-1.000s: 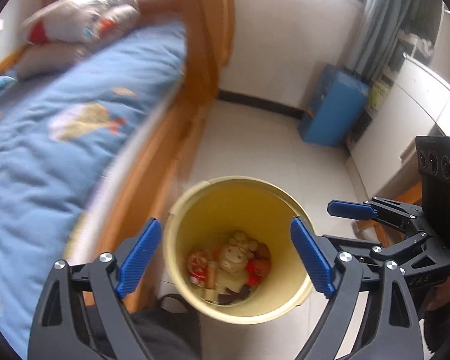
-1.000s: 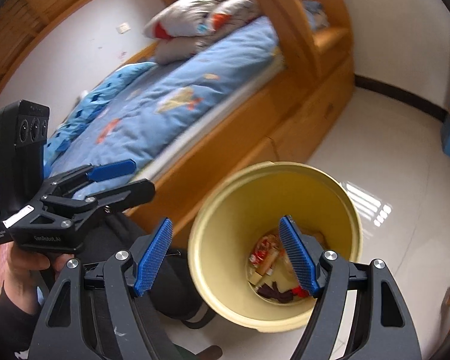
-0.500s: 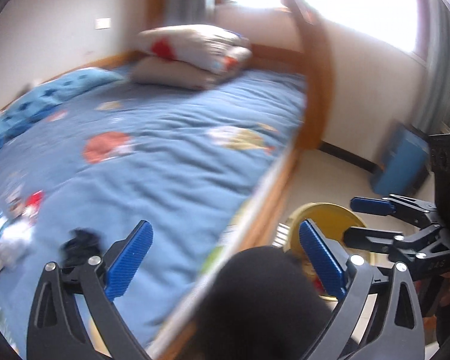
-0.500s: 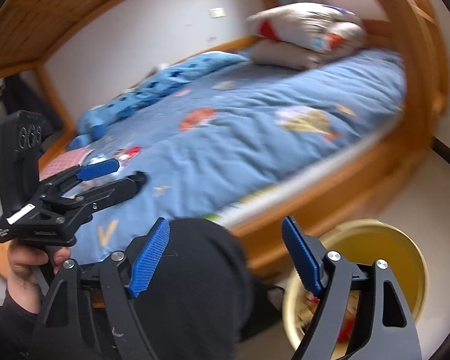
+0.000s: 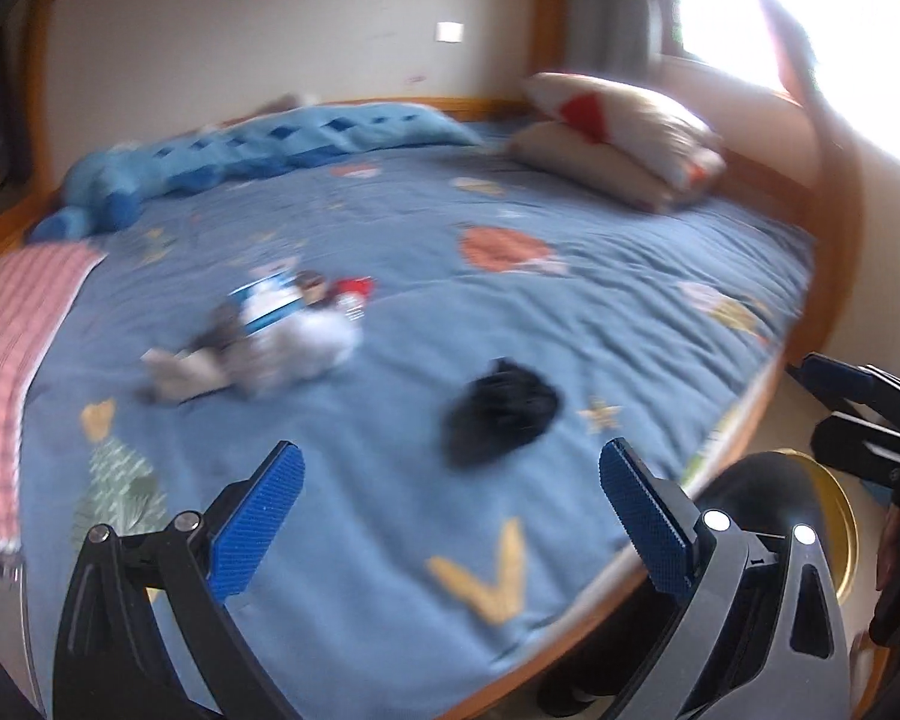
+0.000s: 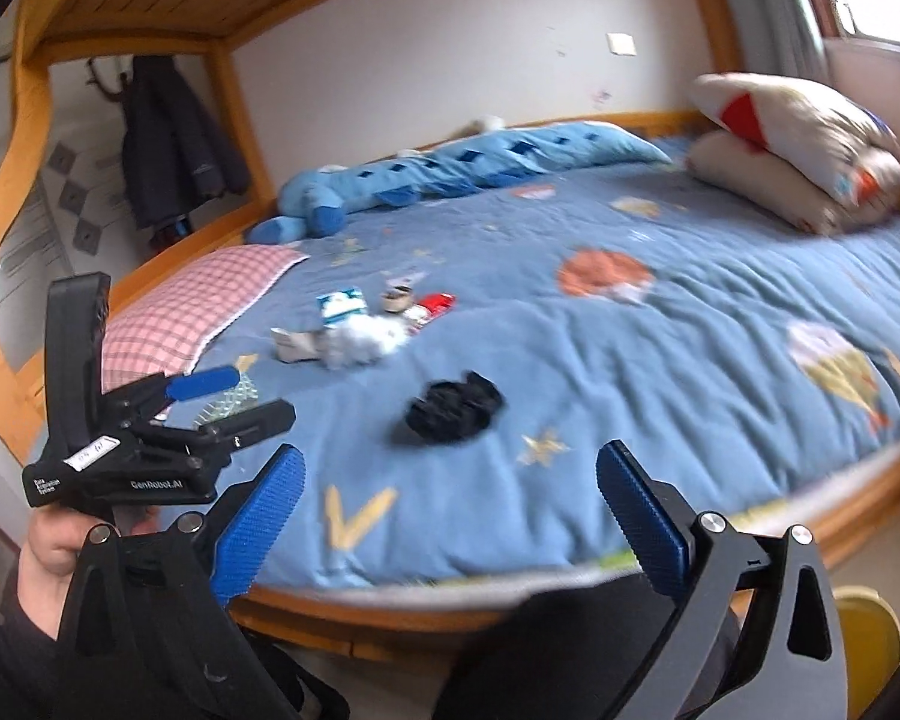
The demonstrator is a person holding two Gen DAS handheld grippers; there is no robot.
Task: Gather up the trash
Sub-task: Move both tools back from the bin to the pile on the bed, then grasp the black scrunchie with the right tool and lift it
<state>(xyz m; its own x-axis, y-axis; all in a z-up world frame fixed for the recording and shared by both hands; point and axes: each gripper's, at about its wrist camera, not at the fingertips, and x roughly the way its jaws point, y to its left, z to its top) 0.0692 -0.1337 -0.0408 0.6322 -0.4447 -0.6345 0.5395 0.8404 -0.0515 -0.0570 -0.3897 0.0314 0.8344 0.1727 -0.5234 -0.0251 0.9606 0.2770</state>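
Trash on bed (image 6: 660, 360), two lots; black wad (image 6: 453, 408) nearest the bed's front edge, lying alone on the blue cover; litter pile (image 6: 363, 324) farther back and to the left, made up of white tissue, a blue-and-white packet, a red wrapper and greyish scraps, the pieces touching or overlapping, too blurred to list more finely.

Left gripper (image 5: 447, 519): jaws wide apart, nothing between them; black wad (image 5: 498, 414) lies ahead and slightly right of its centre line, above the gap between the pads; litter pile (image 5: 270, 342) ahead and to the left, well beyond the wad.

Right gripper (image 6: 450, 510): jaws wide apart, empty; wad lies almost dead ahead of it, centred over the gap; pile ahead-left, farther off.

Wad's shape: a low rumpled lump, slightly longer across than deep, no clear long axis; likely soft, so any jaw orientation should do.

Nearer gripper: hard to separate; the two are held side by side at the bed's edge, the left one (image 6: 234, 402) showing at the left of the right-wrist view; the right gripper appears better lined up on the wad, the left one better placed for the pile.

Bin (image 5: 840, 528): yellow, on the floor to the right, below the bed's edge, well apart from both lots.
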